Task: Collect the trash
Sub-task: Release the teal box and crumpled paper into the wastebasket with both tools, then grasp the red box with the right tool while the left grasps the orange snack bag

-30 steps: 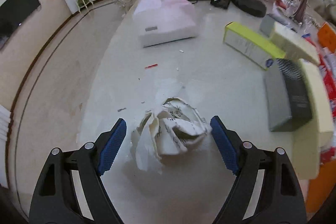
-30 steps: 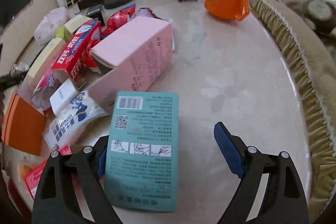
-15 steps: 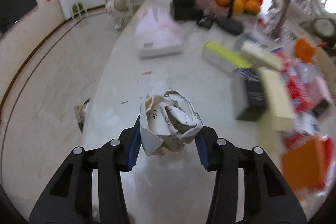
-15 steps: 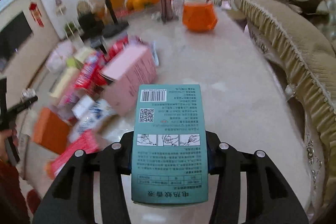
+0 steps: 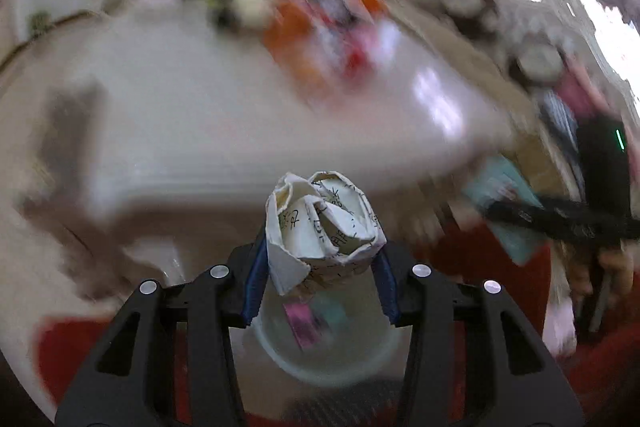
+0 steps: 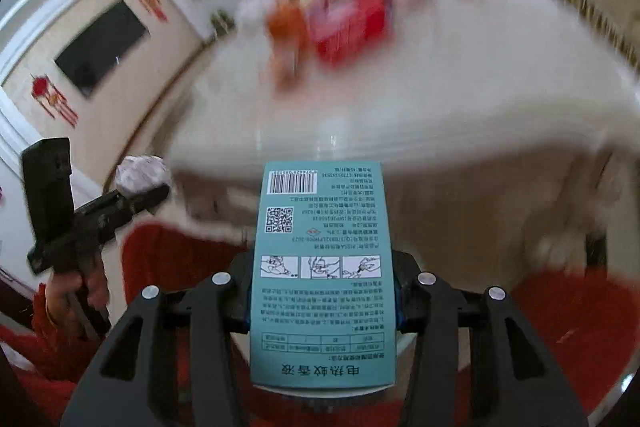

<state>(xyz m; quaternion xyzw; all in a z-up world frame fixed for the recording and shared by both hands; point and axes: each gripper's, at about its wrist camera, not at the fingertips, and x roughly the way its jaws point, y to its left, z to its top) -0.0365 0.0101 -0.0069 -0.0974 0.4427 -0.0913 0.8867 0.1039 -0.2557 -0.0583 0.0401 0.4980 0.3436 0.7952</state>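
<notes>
1. Crumpled paper (image 5: 324, 227) has been lifted off the table (image 5: 240, 131) — clamped in the left gripper (image 5: 320, 277), above the bin (image 5: 332, 359).
2. The teal box (image 6: 322, 275) has likewise been carried off, pinched by the right gripper (image 6: 322, 301) — dropping is judged next.

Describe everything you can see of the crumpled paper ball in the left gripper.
The crumpled paper ball is off-white paper with dark handwriting, loosely folded, with torn edges. The left gripper holds it clamped between its blue pads, one on each side. Below it is a pale round bin. The right wrist view shows it too.
</notes>
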